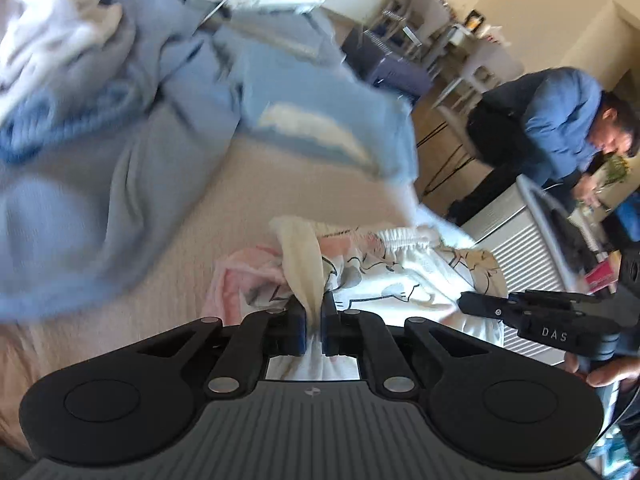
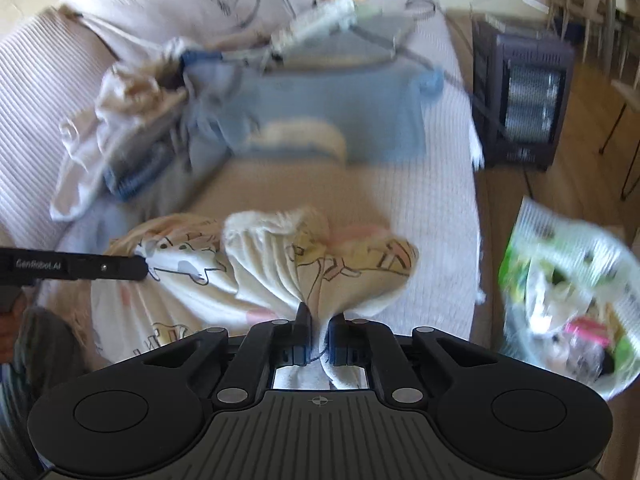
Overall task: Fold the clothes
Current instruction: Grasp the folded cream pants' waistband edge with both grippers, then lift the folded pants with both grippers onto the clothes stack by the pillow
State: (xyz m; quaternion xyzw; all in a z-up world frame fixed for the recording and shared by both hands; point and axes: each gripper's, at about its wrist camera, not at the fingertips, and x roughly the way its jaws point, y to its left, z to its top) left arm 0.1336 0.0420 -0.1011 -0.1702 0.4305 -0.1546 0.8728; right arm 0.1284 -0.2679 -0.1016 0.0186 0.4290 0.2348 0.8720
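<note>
White printed garment (image 2: 192, 280) pinched by two claws, left claw (image 1: 313, 308), right claw (image 2: 319, 320)

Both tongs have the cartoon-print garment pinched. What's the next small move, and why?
Probably lift both and draw them apart. The left tongs and right tongs are shut on bunched folds of the cartoon-print garment, which sags crumpled on the bed; spreading it should flatten it for folding.

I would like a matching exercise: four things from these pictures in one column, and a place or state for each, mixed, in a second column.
1. left hand-held gripper
2. light blue top
3. dark heater
4. plastic bag

A. on the floor, full, beside the bed
B. lying on the bed
C. standing on the floor beyond the bed
D. shut on the cartoon-print garment

Pairs: 1-D, 2-B, 3-C, 4-A
</note>
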